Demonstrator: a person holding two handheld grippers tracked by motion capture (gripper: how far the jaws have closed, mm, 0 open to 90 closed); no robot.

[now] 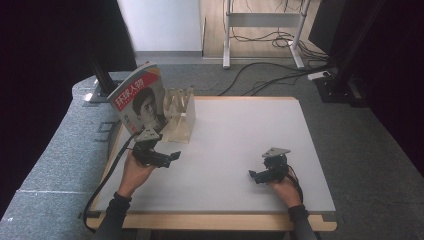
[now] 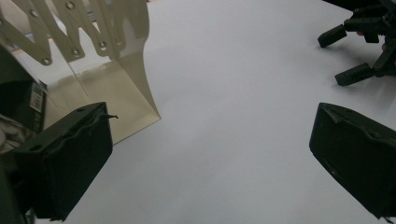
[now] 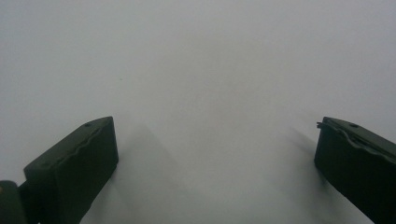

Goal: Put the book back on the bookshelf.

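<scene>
Your left hand-held gripper (image 1: 172, 156) wide open, empty, near rack (image 1: 181, 116); right hand-held gripper (image 1: 252, 174) wide too. Magazine (image 1: 140, 100) stands in rack — placing looks done.

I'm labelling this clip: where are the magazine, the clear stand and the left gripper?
magazine (image 1: 140, 100), high view, front cover.
clear stand (image 1: 181, 120), high view, side wall.
left gripper (image 1: 172, 157), high view, between its fingers.

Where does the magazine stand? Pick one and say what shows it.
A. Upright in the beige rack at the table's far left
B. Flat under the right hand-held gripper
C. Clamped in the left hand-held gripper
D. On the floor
A: the magazine stands upright against the beige rack, and the left hand-held gripper is open beside it.
</scene>
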